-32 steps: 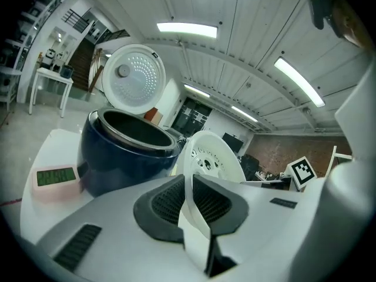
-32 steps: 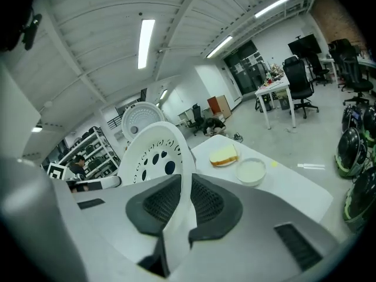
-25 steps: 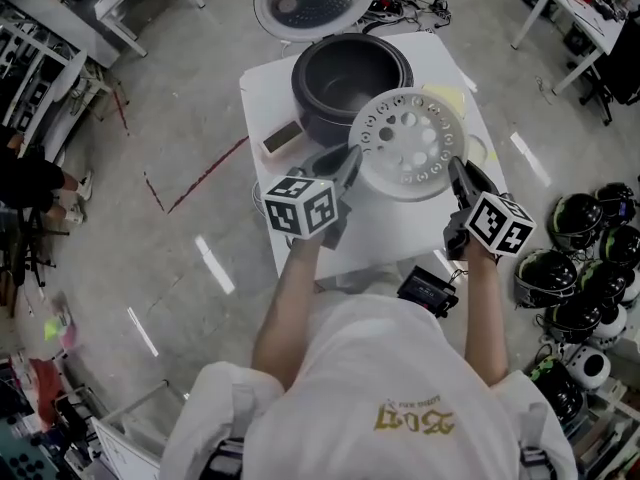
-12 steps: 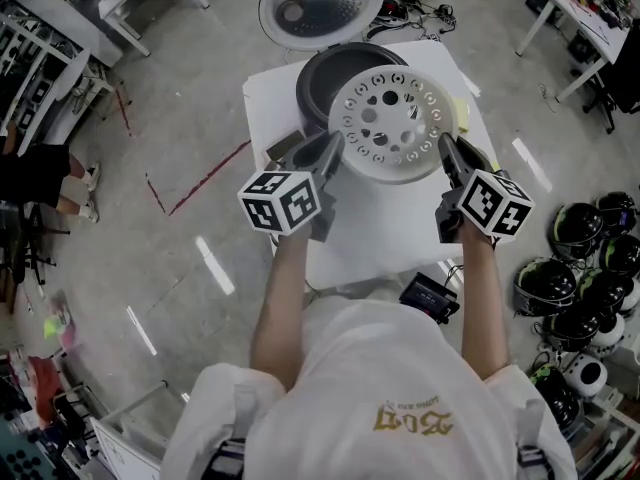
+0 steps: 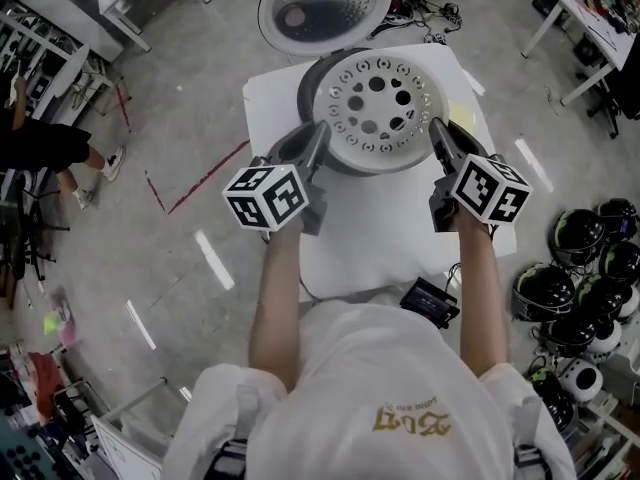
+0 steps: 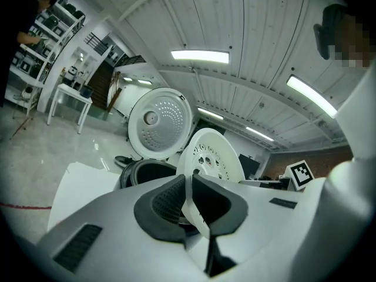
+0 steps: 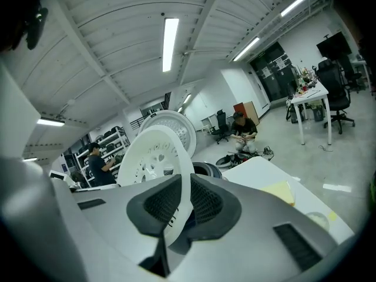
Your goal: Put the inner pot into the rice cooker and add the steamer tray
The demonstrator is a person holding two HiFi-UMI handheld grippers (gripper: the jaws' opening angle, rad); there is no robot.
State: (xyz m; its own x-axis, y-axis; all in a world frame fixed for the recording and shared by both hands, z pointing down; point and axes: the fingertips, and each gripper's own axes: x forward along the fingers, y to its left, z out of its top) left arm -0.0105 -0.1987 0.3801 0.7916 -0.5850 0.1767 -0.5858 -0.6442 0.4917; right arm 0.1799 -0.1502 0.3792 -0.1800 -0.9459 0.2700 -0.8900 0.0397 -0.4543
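The white perforated steamer tray [image 5: 378,110] hangs just above the rice cooker [image 5: 312,86], covering most of its dark inner pot. My left gripper [image 5: 315,140] is shut on the tray's left rim, my right gripper [image 5: 438,133] is shut on its right rim. In the left gripper view the tray [image 6: 211,160] rises from between the black pads [image 6: 167,200], with the pot [image 6: 147,174] behind it. In the right gripper view the tray [image 7: 157,157] stands between the pads [image 7: 205,201]. The cooker's open lid [image 5: 322,4] stands up behind it.
The cooker stands on a small white table [image 5: 380,228] with a yellow note [image 5: 463,106] at its right. A black device [image 5: 428,301] lies at the table's near edge. Helmets [image 5: 585,268] lie on the floor at the right. A person [image 7: 244,129] crouches beyond the table.
Both grippers have carried the steamer tray away from me and slightly up, from the table's right middle to over the rice cooker's opening.
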